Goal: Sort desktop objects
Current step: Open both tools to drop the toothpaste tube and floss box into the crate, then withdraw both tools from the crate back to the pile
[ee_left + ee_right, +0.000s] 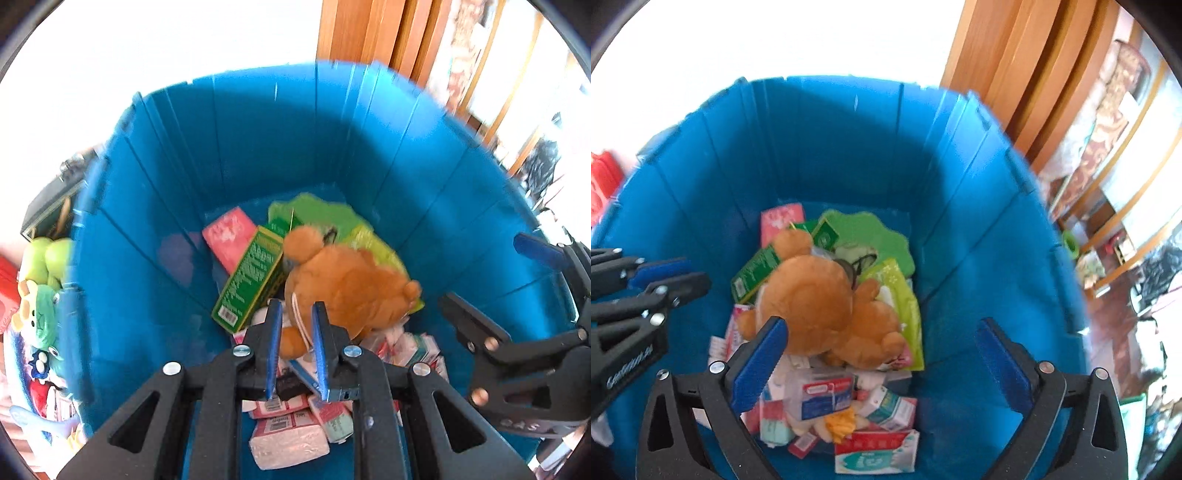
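Observation:
A deep blue bin [258,147] [831,147] fills both views. On its pile lies a brown teddy bear [351,284] [812,295], over a green box [251,280] [757,269], a pink pack [229,236] [781,218], a green bag [321,214] [871,229] and several tissue packs [288,439] [875,454]. My left gripper [297,308] [694,275] hangs over the bear with its jaws nearly together and nothing gripped. My right gripper [881,328] [484,269] stands wide open above the bear, holding nothing.
Outside the bin's left wall sit green and pale plush toys [40,314] and something red [7,295] [602,181]. A wooden door frame [369,33] [1015,74] rises behind the bin. Cluttered shelves [1108,206] stand to the right.

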Demonstrator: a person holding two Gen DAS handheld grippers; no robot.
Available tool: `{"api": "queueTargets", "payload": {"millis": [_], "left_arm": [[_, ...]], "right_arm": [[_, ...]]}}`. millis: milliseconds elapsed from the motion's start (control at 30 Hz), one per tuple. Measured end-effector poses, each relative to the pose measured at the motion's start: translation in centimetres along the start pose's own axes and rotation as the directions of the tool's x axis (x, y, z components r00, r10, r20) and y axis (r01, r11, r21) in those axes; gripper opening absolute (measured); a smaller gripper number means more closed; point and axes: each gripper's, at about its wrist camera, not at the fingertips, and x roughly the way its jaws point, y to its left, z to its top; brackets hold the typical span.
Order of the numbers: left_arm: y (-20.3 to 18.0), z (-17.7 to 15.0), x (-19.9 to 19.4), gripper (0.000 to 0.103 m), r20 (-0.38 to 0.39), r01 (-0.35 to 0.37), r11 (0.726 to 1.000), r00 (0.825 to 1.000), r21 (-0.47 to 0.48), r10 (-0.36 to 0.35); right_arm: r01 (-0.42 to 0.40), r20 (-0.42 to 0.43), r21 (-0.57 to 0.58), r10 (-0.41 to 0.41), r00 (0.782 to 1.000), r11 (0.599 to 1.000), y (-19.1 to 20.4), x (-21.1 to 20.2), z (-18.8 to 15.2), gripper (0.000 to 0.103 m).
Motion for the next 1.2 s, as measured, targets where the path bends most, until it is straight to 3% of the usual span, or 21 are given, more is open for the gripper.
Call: {"api": "queueTargets", "payload": {"millis": [267, 433, 567, 667, 733, 800, 900, 933, 967, 1000, 1133, 1200], "left_arm": [[-0.5, -3.9, -8.2, 0.016, 0.214, -0.012, 0.999, 0.977, 0.046, 0.002], [0.7, -6.9, -12.4, 0.016, 0.325, -0.045, 0.999, 0.945, 0.023, 0.035], [3.1, -9.9, -15.8, 0.016, 0.420, -0.091, 0.995, 0.903, -0.028, 0.095], [5.4, -12.6, -18.0, 0.017, 0.495, -0.157, 0.983, 0.849, -0.092, 0.182], [7.7, -14.7, -19.8, 0.027, 0.542, -0.199, 0.968, 0.802, -0.156, 0.252], [9.9, -16.8, -21.2, 0.057, 0.584, -0.258, 0.941, 0.738, -0.220, 0.339], [12.9, -20.0, -22.5, 0.075, 0.616, -0.370, 0.883, 0.635, -0.287, 0.466], [13.9, -20.8, -22.7, 0.075, 0.610, -0.397, 0.868, 0.620, -0.299, 0.494], [15.1, -21.5, -22.8, 0.075, 0.597, -0.413, 0.858, 0.618, -0.306, 0.511], [16.7, -22.3, -22.6, 0.075, 0.575, -0.420, 0.852, 0.631, -0.313, 0.521], [23.5, -25.0, -21.0, 0.075, 0.453, -0.399, 0.845, 0.717, -0.356, 0.529], [26.7, -26.8, -19.7, 0.075, 0.390, -0.400, 0.835, 0.750, -0.377, 0.535]], "right_arm": [[0.000, 0.188, -0.004, 0.001, 0.982, 1.000, 1.4, -7.9, -2.4, 0.103], [-0.033, 0.264, -0.016, 0.036, 0.964, 0.999, 3.3, -10.9, -4.1, 0.103], [-0.074, 0.325, -0.041, 0.083, 0.942, 0.996, 5.9, -13.0, -5.3, 0.103], [-0.116, 0.374, -0.071, 0.134, 0.918, 0.991, 8.4, -14.7, -5.9, 0.103], [-0.150, 0.406, -0.094, 0.175, 0.897, 0.984, 10.6, -15.7, -6.3, 0.103], [-0.183, 0.421, -0.127, 0.220, 0.880, 0.975, 13.1, -16.4, -6.6, 0.103], [-0.227, 0.434, -0.182, 0.286, 0.855, 0.957, 17.4, -17.0, -6.8, 0.103], [-0.241, 0.433, -0.197, 0.304, 0.848, 0.950, 18.9, -17.0, -6.9, 0.103], [-0.253, 0.432, -0.207, 0.320, 0.843, 0.945, 20.1, -17.0, -6.9, 0.103], [-0.270, 0.429, -0.221, 0.342, 0.836, 0.937, 21.3, -16.9, -7.0, 0.103], [-0.330, 0.404, -0.261, 0.413, 0.816, 0.907, 26.6, -16.4, -7.2, 0.103], [-0.346, 0.383, -0.268, 0.430, 0.818, 0.899, 29.1, -15.7, -7.3, 0.103]]}}
